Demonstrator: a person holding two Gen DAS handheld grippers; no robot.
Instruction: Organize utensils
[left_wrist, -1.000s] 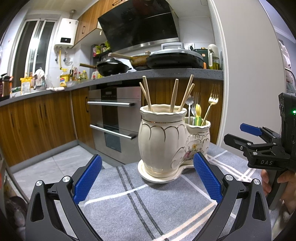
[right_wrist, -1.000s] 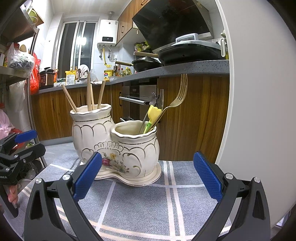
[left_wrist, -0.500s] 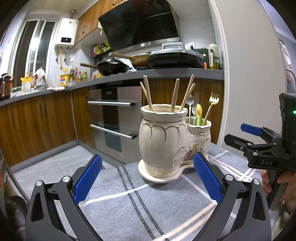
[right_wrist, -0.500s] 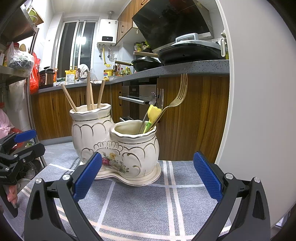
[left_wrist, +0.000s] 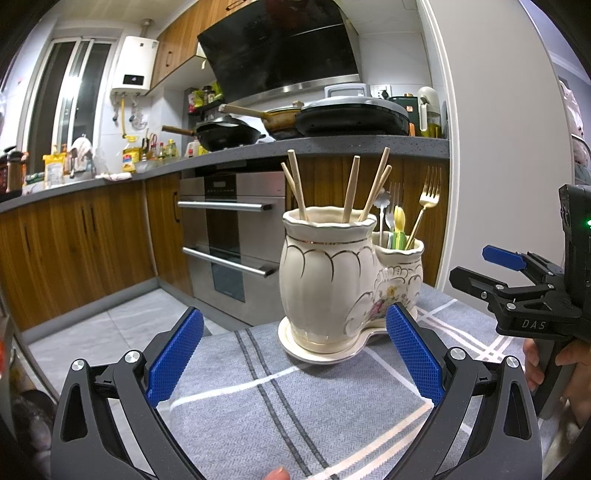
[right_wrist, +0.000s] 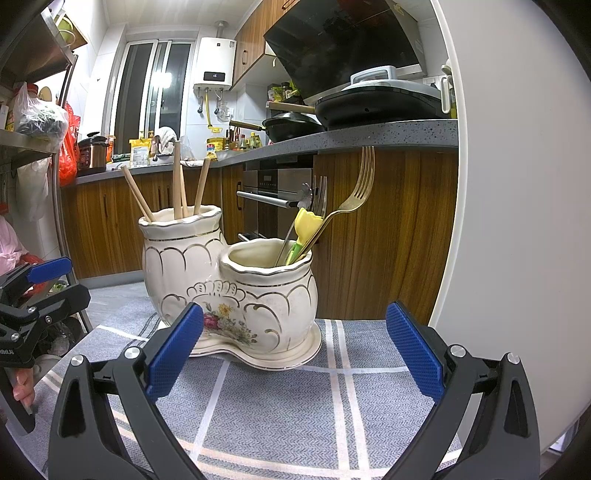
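A gray cloth with white and dark stripes covers the counter at the bottom. Behind it are brown wood cupboards and a shiny oven with two long handles, and a gray worktop on top holds a black pan, a brown pan and a big flat gray lid under a black hood. A white water heater hangs on the wall beside a tall window, a red bag hangs on the left by a metal shelf, and bottles and yellow packs stand along the far worktop.
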